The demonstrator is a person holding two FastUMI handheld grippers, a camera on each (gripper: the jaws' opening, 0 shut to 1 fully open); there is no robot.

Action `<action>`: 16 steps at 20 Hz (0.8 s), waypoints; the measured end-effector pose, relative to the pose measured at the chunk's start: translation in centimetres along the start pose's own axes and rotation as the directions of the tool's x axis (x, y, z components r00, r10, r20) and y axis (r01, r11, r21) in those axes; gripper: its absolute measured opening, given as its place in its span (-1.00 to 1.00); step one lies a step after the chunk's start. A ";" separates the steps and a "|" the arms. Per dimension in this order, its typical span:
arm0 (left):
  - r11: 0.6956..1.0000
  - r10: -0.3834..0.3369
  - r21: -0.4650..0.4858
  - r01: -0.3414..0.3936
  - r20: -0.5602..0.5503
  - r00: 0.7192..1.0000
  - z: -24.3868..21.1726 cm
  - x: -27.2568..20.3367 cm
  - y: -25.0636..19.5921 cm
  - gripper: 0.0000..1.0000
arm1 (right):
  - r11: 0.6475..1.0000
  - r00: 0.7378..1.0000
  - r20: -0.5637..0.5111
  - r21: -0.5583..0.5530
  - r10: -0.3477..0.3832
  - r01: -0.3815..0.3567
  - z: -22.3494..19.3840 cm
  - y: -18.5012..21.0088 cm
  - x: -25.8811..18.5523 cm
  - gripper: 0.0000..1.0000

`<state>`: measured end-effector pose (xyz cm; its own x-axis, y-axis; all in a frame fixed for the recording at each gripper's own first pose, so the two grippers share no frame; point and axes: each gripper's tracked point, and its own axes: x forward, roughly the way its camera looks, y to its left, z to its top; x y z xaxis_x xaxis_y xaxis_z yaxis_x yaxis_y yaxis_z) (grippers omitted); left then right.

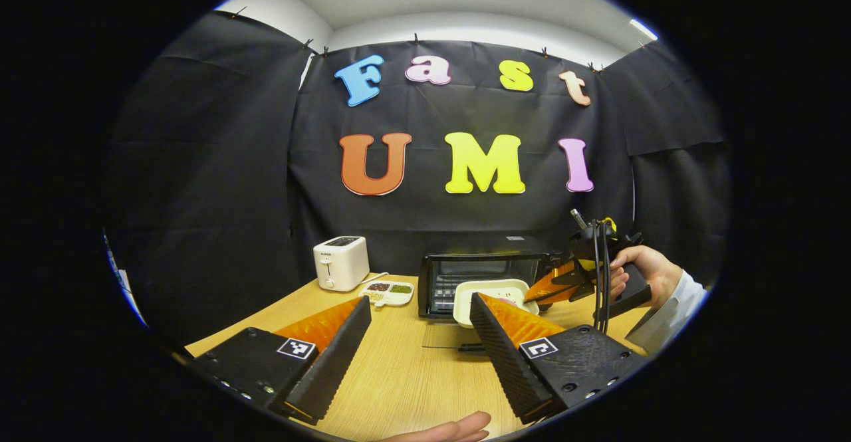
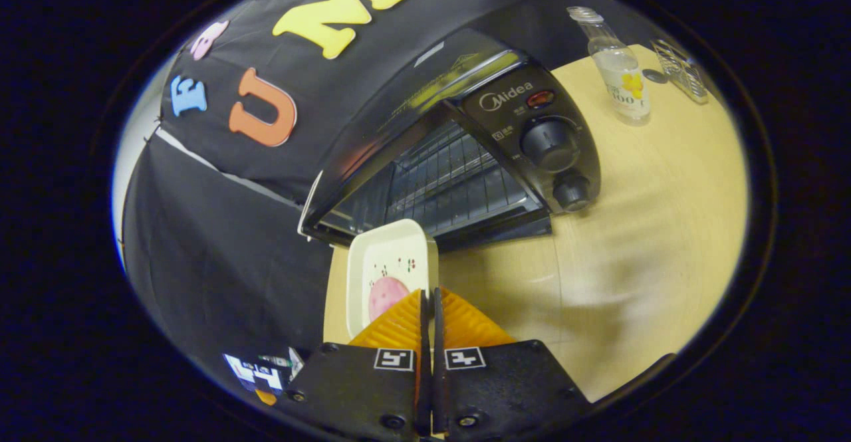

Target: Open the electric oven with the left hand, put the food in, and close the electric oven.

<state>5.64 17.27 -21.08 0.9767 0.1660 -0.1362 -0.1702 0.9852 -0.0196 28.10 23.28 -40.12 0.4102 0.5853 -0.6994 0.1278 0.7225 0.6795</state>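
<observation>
Right gripper (image 2: 429, 296) pressed together on the near rim of the white dish (image 2: 389, 266) — fingers almost touching, the thin edge pinched between them. In the dish a pink round piece of food (image 2: 385, 294), lying at the end nearest the fingers. Dish held just in front of the open mouth of the electric oven (image 2: 465, 163), far end close to the wire rack (image 2: 445, 186) inside, not yet on it. On the oven's panel two knobs (image 2: 550, 143), one above the other.

Seen from the left gripper view: left gripper (image 1: 419, 322) spread wide, nothing between the fingers, well in front of the oven (image 1: 485, 279) and over the wooden table (image 1: 405, 375). Right gripper (image 1: 542, 292) there at the oven's right front, held by a hand (image 1: 641, 272) in a white sleeve, tips at the dish (image 1: 488, 296). Oven door (image 1: 449, 335) folded down flat toward the table (glass, so the wood shows through).

Left of the oven a small divided tray (image 1: 387, 292) with dark and green contents, and farther left of it a white toaster (image 1: 340, 263). On the oven's other side, in the right gripper view, a clear bottle (image 2: 618, 63) standing upright, and beyond it a small wire rack-like thing (image 2: 679, 68) — too small to tell more.
</observation>
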 end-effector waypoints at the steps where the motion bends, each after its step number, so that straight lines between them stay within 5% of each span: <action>1: 1.000 0.004 0.000 -0.004 -0.003 1.000 -0.2 0.4 0.0 0.92 | 1.000 1.000 0.028 0.027 -0.001 0.000 0.3 0.2 0.6 -0.98; 5: 0.998 0.058 0.029 -0.057 -0.036 0.998 -1.6 1.9 1.1 0.91 | 0.994 0.986 0.161 0.107 -0.050 0.033 2.3 0.2 3.2 -0.92; 13: 0.995 0.098 0.044 -0.093 -0.116 0.988 -4.6 3.6 2.1 0.92 | 0.975 0.915 0.367 0.197 -0.168 0.100 7.1 -1.5 6.0 -0.99; 16: 0.995 0.097 0.045 -0.093 -0.115 0.989 -5.0 4.2 2.0 0.91 | 0.978 0.896 0.414 0.190 -0.157 0.083 8.6 -1.8 7.8 -0.92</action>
<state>8.77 19.74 -26.64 0.9339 0.2551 -0.2505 -0.2538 0.9665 0.0381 38.86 23.35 -44.88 0.7219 0.2587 -0.6418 0.3309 0.6855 0.6486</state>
